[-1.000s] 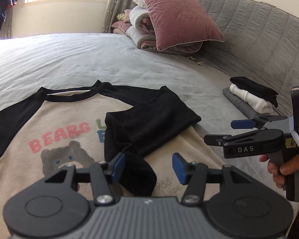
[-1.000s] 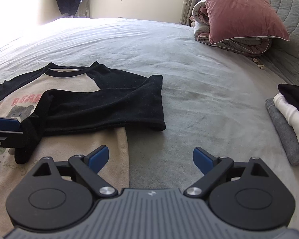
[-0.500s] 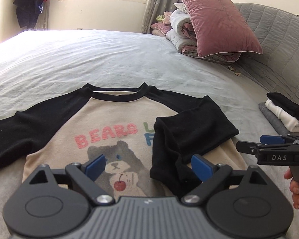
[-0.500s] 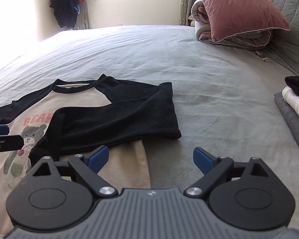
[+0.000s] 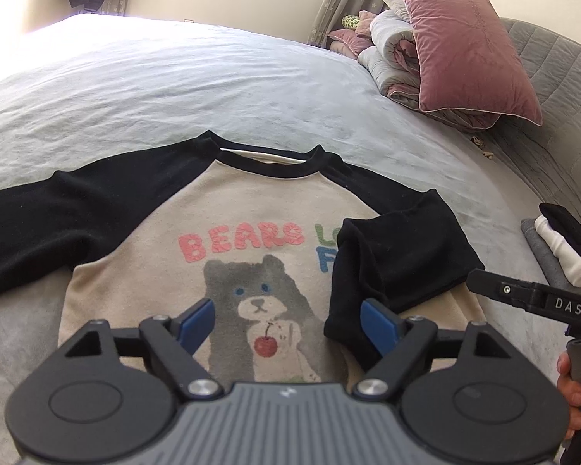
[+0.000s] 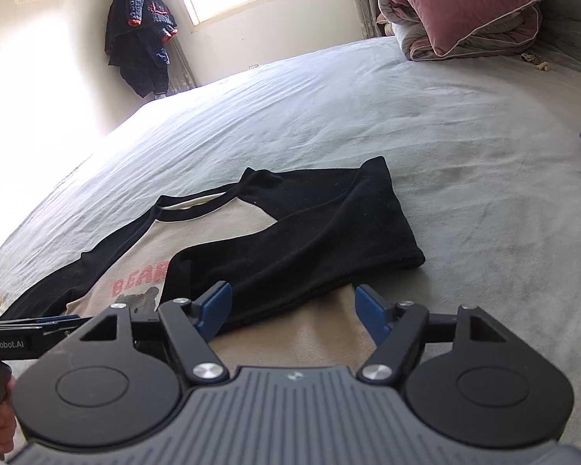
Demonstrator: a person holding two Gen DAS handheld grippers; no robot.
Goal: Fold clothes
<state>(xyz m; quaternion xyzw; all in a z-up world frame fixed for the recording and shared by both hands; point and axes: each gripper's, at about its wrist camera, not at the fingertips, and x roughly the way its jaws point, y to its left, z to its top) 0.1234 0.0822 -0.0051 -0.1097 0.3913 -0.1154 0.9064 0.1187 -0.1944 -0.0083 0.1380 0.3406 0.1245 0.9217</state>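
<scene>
A beige raglan shirt with black sleeves and a bear print lies face up on the grey bed. Its right sleeve is folded across the chest; the left sleeve lies stretched out to the left. The shirt also shows in the right wrist view, with the folded sleeve across it. My left gripper is open and empty above the bear print. My right gripper is open and empty above the shirt's right side, by the folded sleeve. It also shows in the left wrist view.
A small stack of folded clothes sits at the right of the bed. A pink pillow on folded quilts lies at the head, by a grey quilted headboard. A dark garment hangs by the window.
My left gripper let go of the right sleeve, opened wider and drew back and left over the bear print. My right gripper moved left over the shirt's right side and narrowed a little.
</scene>
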